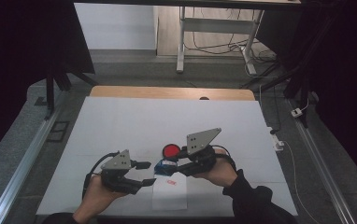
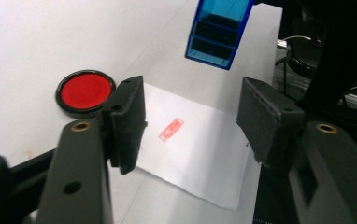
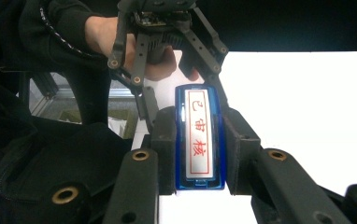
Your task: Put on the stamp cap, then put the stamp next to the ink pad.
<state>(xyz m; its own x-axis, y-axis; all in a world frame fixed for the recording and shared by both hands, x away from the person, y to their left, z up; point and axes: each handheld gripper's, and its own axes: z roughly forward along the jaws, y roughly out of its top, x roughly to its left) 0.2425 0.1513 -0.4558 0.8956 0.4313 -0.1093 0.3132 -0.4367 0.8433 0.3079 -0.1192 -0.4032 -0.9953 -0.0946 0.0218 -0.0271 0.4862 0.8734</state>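
Holding the blue stamp (image 3: 199,140) tight between my right gripper's (image 3: 199,149) fingers, I keep it in the air above the white paper (image 2: 200,154). My left gripper (image 2: 190,121) is wide open and holds nothing. The stamp could slip or tilt and smear the paper. Its face reads 已审核 in red. A small red mark (image 2: 171,129) is on the paper, too small to read. The red ink pad (image 2: 85,91) sits on the counter (image 1: 120,121) nearby.
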